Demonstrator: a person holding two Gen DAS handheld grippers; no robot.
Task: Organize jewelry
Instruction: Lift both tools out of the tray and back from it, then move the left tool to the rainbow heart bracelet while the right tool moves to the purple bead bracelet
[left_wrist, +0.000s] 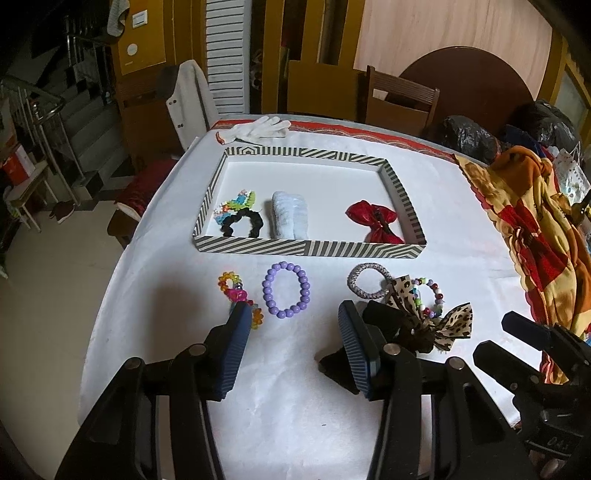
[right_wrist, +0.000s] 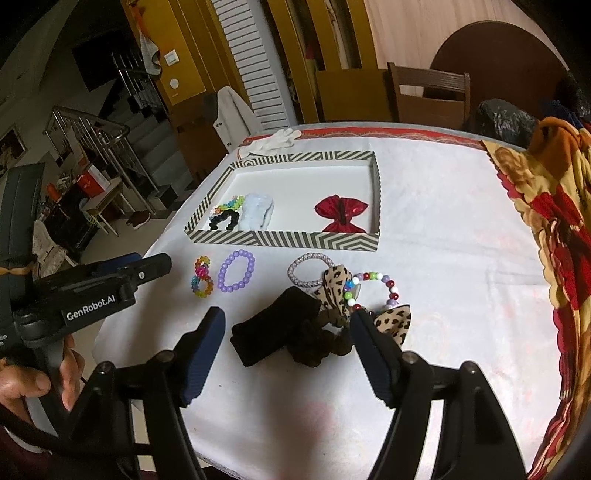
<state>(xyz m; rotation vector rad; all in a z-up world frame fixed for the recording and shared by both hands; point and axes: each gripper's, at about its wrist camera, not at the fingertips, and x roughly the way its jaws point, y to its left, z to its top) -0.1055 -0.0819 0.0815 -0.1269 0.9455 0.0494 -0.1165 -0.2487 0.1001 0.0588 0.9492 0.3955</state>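
A striped tray (left_wrist: 310, 248) (right_wrist: 284, 238) holds a colourful-and-black scrunchie (left_wrist: 240, 218), a pale blue fluffy band (left_wrist: 290, 216) and a red bow (left_wrist: 376, 221). In front of it on the white cloth lie a multicolour bead bracelet (left_wrist: 236, 291) (right_wrist: 202, 278), a purple bead bracelet (left_wrist: 286, 294) (right_wrist: 236, 270), a silver hair tie (left_wrist: 367, 286) (right_wrist: 308, 271), a leopard bow (left_wrist: 428, 317) (right_wrist: 336, 291), a mixed bead bracelet (right_wrist: 373, 291) and a black band (right_wrist: 277, 328). My left gripper (left_wrist: 295, 317) is open above the purple bracelet. My right gripper (right_wrist: 288, 323) is open around the black band.
A white glove (left_wrist: 258, 129) lies behind the tray. An orange and red blanket (left_wrist: 535, 236) (right_wrist: 554, 229) is heaped along the table's right side. Black bags (left_wrist: 469, 136) and wooden chairs (left_wrist: 402, 96) stand at the far edge. The table's left edge drops to the floor.
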